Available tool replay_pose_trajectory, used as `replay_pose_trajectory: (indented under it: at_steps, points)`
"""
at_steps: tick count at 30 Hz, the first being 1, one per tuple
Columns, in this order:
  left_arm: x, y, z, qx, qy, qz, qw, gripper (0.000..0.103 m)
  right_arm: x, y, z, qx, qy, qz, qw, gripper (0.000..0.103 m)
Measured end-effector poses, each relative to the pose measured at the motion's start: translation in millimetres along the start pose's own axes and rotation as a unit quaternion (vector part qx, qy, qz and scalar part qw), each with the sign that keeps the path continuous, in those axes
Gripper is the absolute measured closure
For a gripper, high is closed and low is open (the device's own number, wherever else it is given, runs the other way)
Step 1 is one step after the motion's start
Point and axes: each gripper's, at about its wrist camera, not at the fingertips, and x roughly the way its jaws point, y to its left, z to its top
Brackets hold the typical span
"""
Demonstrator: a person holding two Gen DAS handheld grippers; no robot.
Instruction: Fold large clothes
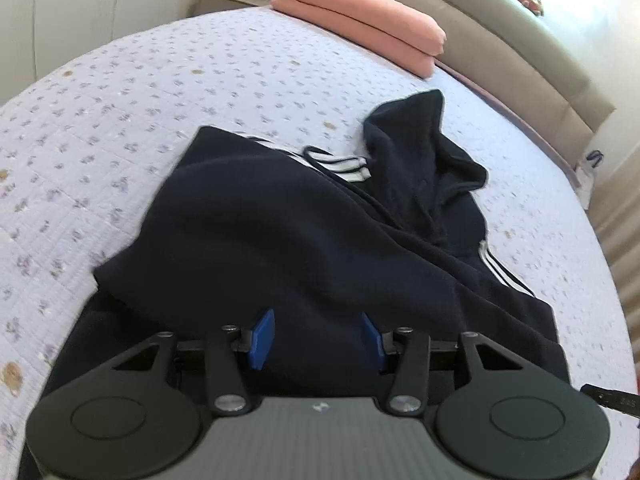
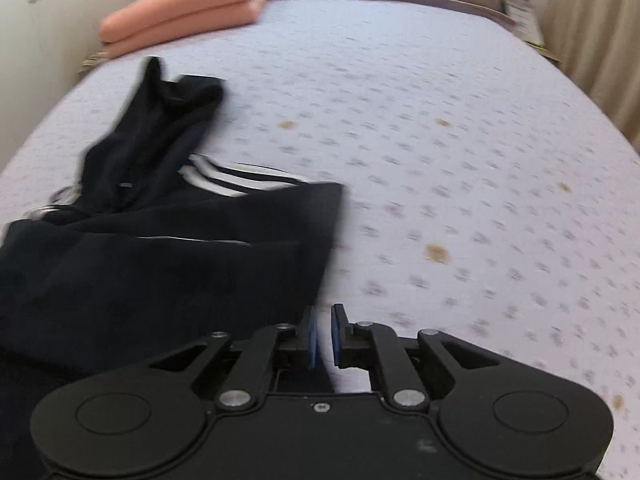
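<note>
Dark navy hoodie, white-striped sleeves, rumpled on bedspread

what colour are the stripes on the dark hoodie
White, on the navy-black hoodie; the stripes show best in the right wrist view.

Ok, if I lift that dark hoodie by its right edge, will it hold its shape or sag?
Most likely it sags: the hoodie already lies in soft rolls and creases on the bedspread, so it looks floppy. The hood would probably trail and drag behind. The fabric looks thick, so expect some weight for one hand-held gripper.
</note>
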Motion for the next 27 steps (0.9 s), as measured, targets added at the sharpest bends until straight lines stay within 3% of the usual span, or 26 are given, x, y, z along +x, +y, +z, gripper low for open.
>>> replay_pose_trajectory:
  at_steps: [2,6,12,13,14,15,16,20,22,25,27]
  points:
    - [-1,3,4,0.003,-0.005,0.001,1.0000,0.054,-5,18,3,-0.010,-0.018,0.022,1.000,0.027]
    - [0,7,12,0.012,-0.005,0.004,0.9999,0.054,1,44,9,-0.047,-0.047,-0.015,0.998,0.025]
    - [4,25,22,0.014,0.008,-0.010,0.9998,0.053,27,13,13,0.047,0.006,0.002,0.999,0.027]
    - [5,29,24,0.012,0.012,-0.012,0.9998,0.053,27,13,10,0.051,0.007,0.007,0.999,0.031]
    - [6,32,25,0.012,0.015,-0.013,0.9997,0.053,26,16,8,0.049,0.004,0.009,0.999,0.047]
    - [8,35,26,0.011,0.019,-0.013,0.9997,0.053,26,23,7,0.039,0.005,0.009,0.999,0.082]
    - [10,39,28,0.012,0.024,-0.015,0.9995,0.053,25,32,5,0.022,0.008,0.004,1.000,0.101]
    - [16,48,37,0.019,0.034,-0.027,0.9989,0.054,10,69,-1,-0.046,-0.014,-0.023,0.999,0.101]
    - [18,50,43,0.029,0.034,-0.031,0.9985,0.054,-7,76,1,-0.060,-0.039,-0.062,0.995,0.101]
    - [20,53,58,0.038,0.033,-0.045,0.9977,0.054,-33,71,10,-0.045,-0.067,-0.122,0.989,0.102]
    - [23,55,67,0.042,0.036,-0.060,0.9967,0.054,-42,65,12,-0.023,-0.069,-0.139,0.988,0.102]
